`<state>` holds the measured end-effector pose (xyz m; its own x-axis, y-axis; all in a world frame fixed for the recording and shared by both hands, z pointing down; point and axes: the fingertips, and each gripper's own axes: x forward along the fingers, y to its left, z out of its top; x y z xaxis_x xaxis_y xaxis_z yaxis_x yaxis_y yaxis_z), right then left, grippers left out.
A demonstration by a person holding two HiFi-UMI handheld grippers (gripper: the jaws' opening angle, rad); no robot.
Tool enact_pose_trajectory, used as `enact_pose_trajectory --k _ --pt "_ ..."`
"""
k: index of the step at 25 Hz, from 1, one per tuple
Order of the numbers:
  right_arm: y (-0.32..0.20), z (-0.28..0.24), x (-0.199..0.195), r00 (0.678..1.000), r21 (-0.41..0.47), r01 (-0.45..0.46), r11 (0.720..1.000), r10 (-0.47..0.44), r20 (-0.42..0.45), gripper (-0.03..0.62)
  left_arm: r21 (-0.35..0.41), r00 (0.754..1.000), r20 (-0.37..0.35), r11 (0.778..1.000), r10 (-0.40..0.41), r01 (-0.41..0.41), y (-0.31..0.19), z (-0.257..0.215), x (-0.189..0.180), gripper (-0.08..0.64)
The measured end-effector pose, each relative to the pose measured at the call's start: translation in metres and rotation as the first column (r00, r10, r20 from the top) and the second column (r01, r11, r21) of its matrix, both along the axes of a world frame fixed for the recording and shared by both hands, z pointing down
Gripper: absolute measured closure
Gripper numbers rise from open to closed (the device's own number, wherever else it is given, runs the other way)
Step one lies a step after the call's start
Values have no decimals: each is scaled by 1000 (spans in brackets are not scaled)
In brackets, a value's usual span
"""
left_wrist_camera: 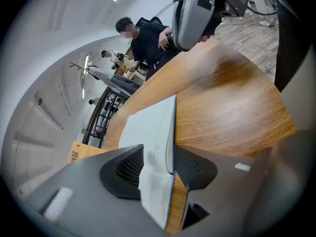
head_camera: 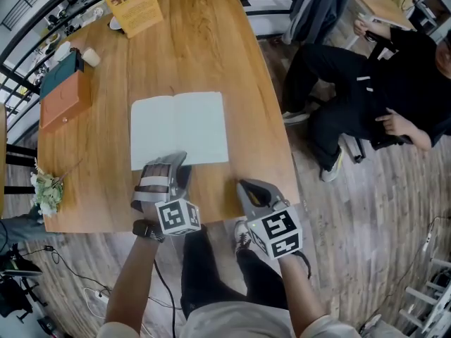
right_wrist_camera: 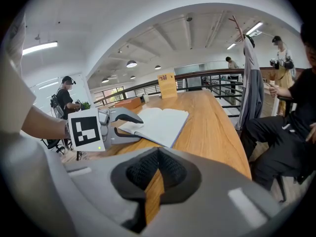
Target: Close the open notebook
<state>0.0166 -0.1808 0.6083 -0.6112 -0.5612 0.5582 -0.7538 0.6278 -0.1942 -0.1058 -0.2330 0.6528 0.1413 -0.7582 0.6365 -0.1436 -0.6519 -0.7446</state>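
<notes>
Tabletop (head_camera: pixel 211 48): light wood with visible grain, rounded corners, surface unmarked where exposed.

Items lying on it, located from the notebook (head_camera: pixel 180 129):
- The notebook lies open near the front edge, white pages up, spine running front to back.
- Brown box (head_camera: pixel 63 101): well to the left and slightly behind, near the left edge, with a teal item (head_camera: pixel 60 69) resting on its far end.
- White cylindrical item (head_camera: pixel 90 56): just beyond the box; type cannot be determined.
- Orange printed placard (head_camera: pixel 134 5): standing at the far end, behind and to the left.
- Plant sprig (head_camera: pixel 46 192): left and forward, at the front-left corner.
</notes>
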Motion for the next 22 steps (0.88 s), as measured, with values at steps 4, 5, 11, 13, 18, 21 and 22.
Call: enact_pose_trajectory --k 4,5,11,13,18,21,22 --pt "2 2 1 1000 -9 7 1000 -7 -1 592 21 1000 6 1000 0 0 1 -2 1 367" --pt "3 2 2 1000 -12 11 1000 -11 -2 592 25 1000 6 1000 -5 5 1 -3 2 367" --pt "6 4 10 1000 -31 1 1000 -1 -4 592 34 1000 0 999 -12 12 5 0 4 427" --pt "9 5 10 1000 -31 4 1000 -4 -7 592 39 1000 -4 999 -20 20 7 2 4 456" --pt "13 6 11 1000 -35 11 999 -11 -14 592 45 999 -21 998 -34 35 9 4 6 496" --pt "14 5 9 1000 -34 13 999 -14 -14 592 28 999 -31 999 -43 44 9 6 5 502" --pt "14 5 9 1000 -33 15 999 -15 -14 592 22 998 -35 999 -46 47 9 6 5 505"
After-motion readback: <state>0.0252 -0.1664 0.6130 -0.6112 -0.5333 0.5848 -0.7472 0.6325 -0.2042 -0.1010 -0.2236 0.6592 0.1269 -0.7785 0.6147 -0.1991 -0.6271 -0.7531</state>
